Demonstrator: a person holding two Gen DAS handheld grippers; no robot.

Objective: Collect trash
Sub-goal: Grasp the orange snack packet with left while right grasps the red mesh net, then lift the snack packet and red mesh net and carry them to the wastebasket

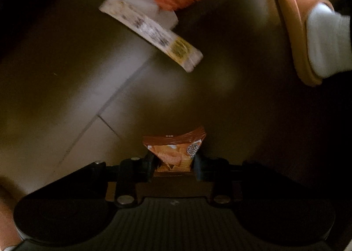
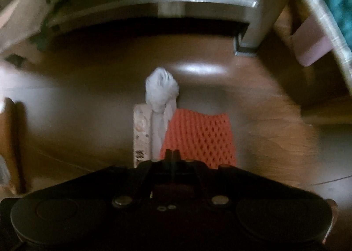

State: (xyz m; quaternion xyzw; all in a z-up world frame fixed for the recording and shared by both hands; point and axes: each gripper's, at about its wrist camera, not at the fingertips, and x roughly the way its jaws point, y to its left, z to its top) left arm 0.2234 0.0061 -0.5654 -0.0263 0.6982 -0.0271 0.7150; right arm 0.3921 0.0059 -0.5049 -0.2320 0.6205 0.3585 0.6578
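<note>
Pinching an orange crinkled snack packet, the left tool has one piece; the right tool is clamped on orange foam netting. White crumpled tissue and long printed wrapper remain on the floor.

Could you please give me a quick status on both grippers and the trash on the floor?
Left gripper shut on chip packet. Right gripper shut on edge of orange foam net. Tissue wad and long wrapper on floor. Slippered foot nearby, not blocking.
</note>
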